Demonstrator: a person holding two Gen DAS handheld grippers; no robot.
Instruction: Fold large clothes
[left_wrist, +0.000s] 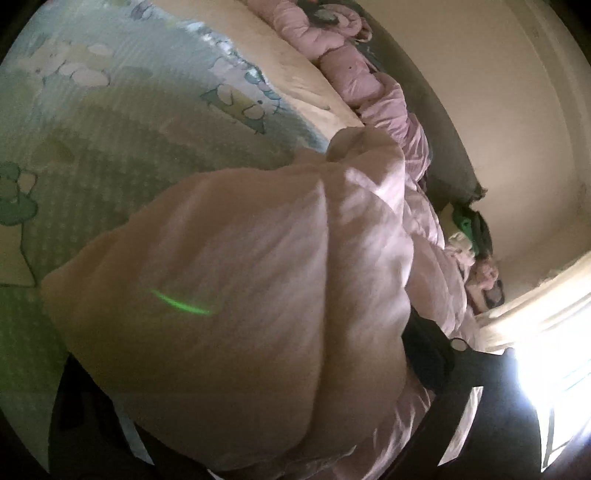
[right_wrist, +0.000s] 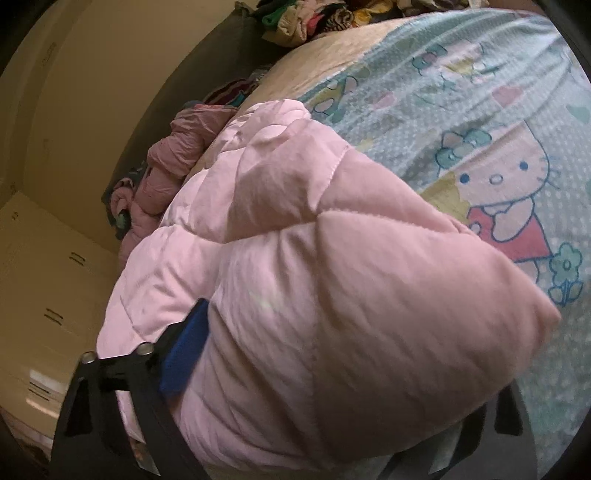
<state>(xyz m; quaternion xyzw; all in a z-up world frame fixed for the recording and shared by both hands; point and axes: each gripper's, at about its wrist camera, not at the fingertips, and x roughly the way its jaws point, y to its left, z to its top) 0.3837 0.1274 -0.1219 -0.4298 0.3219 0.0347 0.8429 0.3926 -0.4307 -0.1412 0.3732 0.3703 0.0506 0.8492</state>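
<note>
Between both grippers, pink puffer jacket (right_wrist: 295, 295) pinched, bulging; printed bedsheet (right_wrist: 461, 122) uncovered beyond jacket edge.

No readable text, label or number shows anywhere; the bedsheet (right_wrist: 461, 122) carries only cartoon cat figures.

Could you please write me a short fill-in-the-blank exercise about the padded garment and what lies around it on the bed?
1. The quilted jacket bulging between the fingers is ____ in colour.
2. The bedsheet is printed with a cartoon ____ in a red dress.
3. The pad on the right gripper's finger is ____.

Missing words: pink; cat; blue
</note>
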